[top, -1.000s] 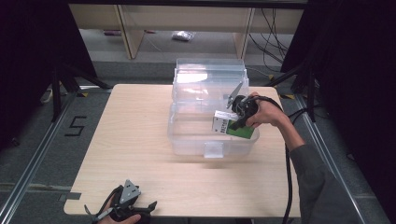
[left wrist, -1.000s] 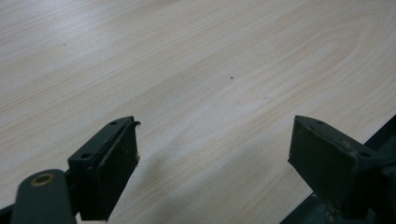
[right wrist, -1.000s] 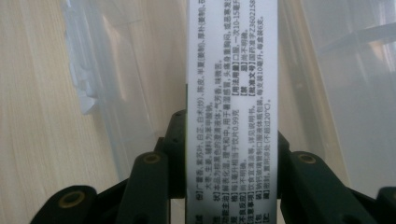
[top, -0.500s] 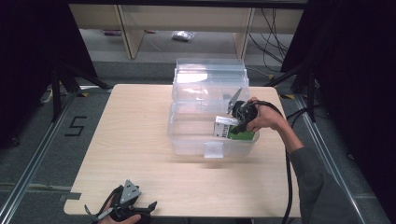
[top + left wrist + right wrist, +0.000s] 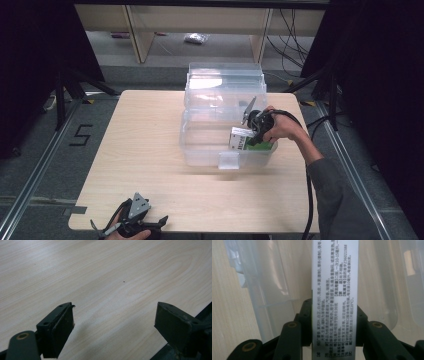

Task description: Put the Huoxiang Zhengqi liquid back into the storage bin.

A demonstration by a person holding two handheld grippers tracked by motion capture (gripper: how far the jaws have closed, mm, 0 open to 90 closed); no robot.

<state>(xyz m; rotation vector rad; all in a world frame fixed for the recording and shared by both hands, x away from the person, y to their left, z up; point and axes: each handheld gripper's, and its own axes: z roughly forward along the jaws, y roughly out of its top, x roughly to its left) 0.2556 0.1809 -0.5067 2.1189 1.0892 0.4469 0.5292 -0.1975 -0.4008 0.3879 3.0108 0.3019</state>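
The white-and-green printed cardboard box [image 5: 242,139] hangs inside the clear plastic bin [image 5: 200,150] near the surface's [image 5: 140,150] right edge, clenched between the right tool's [image 5: 334,322] jaws. The grip is narrow, on thin faces, so the box could twist or slip against the bin wall. The left tool [image 5: 115,325] rests agape and empty at the near edge.

Overhead light fell evenly on table [image 5: 150,150]; surroundings stayed near black. Glare patch sat on clear bin [image 5: 210,84] lid. High view soft, slightly grainy. Left gripper [image 5: 113,322] view: jaws blurred close up, faint shadow under them, sheen across wood. Right gripper [image 5: 334,322] view: carton [image 5: 334,290] print sharp, bin walls hazy.
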